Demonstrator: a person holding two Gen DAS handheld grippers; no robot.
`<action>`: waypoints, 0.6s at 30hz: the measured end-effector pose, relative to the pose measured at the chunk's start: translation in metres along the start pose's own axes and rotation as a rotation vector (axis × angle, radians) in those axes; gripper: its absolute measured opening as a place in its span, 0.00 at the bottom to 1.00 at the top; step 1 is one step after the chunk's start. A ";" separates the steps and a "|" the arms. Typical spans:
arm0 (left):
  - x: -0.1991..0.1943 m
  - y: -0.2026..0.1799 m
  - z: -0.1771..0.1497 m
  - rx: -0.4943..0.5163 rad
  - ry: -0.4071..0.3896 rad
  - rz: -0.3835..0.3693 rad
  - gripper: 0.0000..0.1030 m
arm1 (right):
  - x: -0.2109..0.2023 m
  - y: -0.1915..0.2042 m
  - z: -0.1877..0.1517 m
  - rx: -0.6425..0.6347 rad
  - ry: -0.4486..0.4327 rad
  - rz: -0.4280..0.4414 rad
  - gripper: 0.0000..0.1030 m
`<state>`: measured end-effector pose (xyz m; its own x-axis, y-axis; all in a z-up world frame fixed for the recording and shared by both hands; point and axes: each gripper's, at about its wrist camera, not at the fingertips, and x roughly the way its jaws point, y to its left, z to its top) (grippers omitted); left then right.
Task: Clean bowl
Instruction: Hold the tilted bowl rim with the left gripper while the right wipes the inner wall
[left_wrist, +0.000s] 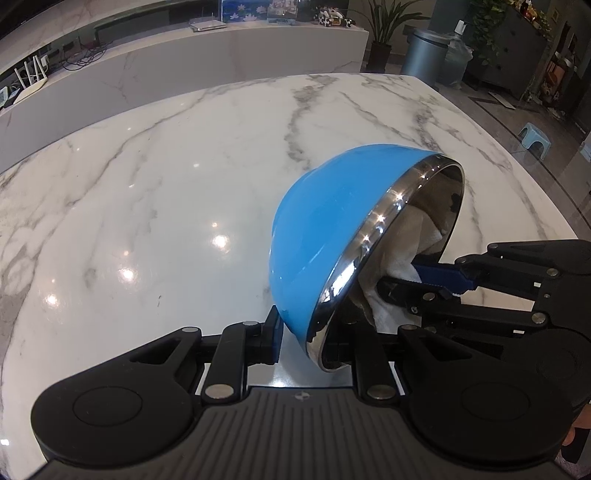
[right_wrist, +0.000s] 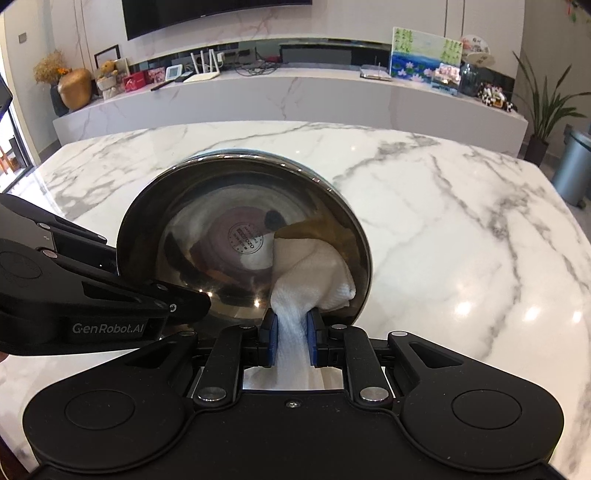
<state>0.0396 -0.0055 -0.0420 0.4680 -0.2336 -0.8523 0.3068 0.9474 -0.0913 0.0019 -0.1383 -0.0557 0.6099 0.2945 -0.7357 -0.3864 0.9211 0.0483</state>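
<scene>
A bowl (left_wrist: 325, 221), blue outside and shiny steel inside (right_wrist: 221, 229), is tipped on its side above the marble table. My left gripper (left_wrist: 306, 343) is shut on its lower rim, one finger against the blue wall, the other hidden inside. It enters the right wrist view from the left (right_wrist: 184, 306). My right gripper (right_wrist: 291, 332) is shut on a white cloth (right_wrist: 314, 273), which bunches against the bowl's inner wall at lower right and has a brownish fold on top. From the left wrist view, the right gripper (left_wrist: 417, 273) reaches into the bowl's mouth with the cloth (left_wrist: 391, 310).
The white marble table (left_wrist: 147, 184) (right_wrist: 443, 221) spreads under both grippers. Behind it runs a long marble sideboard (right_wrist: 295, 96) with pictures, a router and ornaments. A grey bin (left_wrist: 424, 55), a potted plant (left_wrist: 384, 33) and a small blue stool (left_wrist: 532, 134) stand past the table's far right corner.
</scene>
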 end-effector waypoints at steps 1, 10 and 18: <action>0.000 0.000 0.000 -0.003 -0.002 0.004 0.23 | 0.001 0.000 0.001 0.006 0.005 0.005 0.13; -0.001 0.006 -0.003 -0.080 -0.019 -0.002 0.31 | 0.006 -0.012 0.004 0.121 0.045 0.080 0.14; 0.005 0.014 -0.004 -0.175 -0.021 -0.048 0.24 | 0.012 -0.032 0.005 0.299 0.086 0.201 0.14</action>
<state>0.0430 0.0070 -0.0492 0.4737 -0.2827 -0.8341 0.1815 0.9581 -0.2217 0.0245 -0.1627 -0.0627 0.4769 0.4659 -0.7453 -0.2656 0.8847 0.3831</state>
